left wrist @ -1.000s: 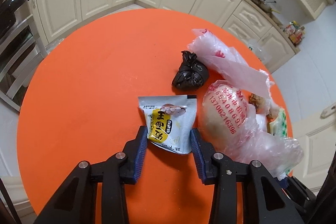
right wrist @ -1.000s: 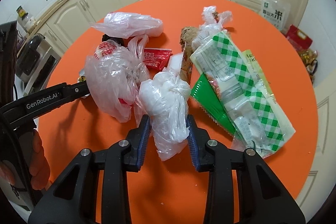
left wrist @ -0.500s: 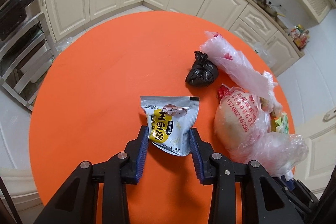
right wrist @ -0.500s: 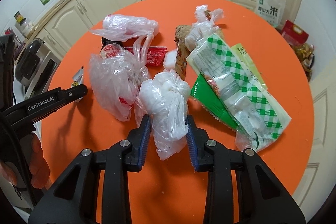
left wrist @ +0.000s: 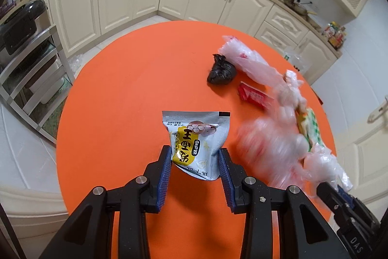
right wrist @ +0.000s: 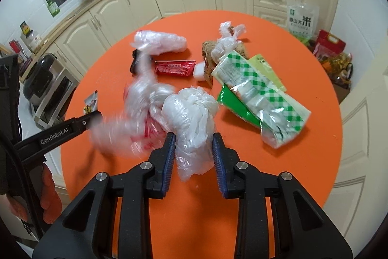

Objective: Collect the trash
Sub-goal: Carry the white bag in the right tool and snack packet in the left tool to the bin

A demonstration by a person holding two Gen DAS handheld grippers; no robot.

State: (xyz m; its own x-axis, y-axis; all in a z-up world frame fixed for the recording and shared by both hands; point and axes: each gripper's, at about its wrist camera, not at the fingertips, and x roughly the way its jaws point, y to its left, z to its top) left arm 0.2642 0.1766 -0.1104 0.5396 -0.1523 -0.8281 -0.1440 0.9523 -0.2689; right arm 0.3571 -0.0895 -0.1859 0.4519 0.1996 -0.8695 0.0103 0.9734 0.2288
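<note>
The left gripper (left wrist: 195, 163) has its two blue-padded fingers closed on a silver and yellow snack packet (left wrist: 196, 142). The pads press the packet's lower sides, and its upper half stands out past the fingertips above the orange table (left wrist: 121, 94). Whether the packet's bottom edge touches the table cannot be told.

Ahead of these fingers and to their right lies a small knotted black bag (left wrist: 221, 73). A long clear plastic bag (left wrist: 247, 61) lies just beyond it, touching or nearly so. A red wrapper (left wrist: 253, 96) sits nearer the fingers, right of the black bag. Directly right of the fingers a clear bag with red print (left wrist: 269, 152) is badly blurred; its outline cannot be judged.

The right gripper (right wrist: 192, 153) has its fingers shut on a crumpled white plastic bag (right wrist: 191, 113). The pads grip the narrow lower part, the bulging upper part rises ahead of the fingertips, and a loose tail hangs back between the fingers.

Left of these fingers the blurred printed bag (right wrist: 131, 118) lies against the white bag. To the right and ahead lies a green-checked packet (right wrist: 257, 89) on top of a green wrapper (right wrist: 234, 103). Farther ahead are the red wrapper (right wrist: 175, 67) and the long clear bag (right wrist: 158, 41). The left gripper (right wrist: 93, 117) enters from the far left, holding the snack packet (right wrist: 91, 102).
</note>
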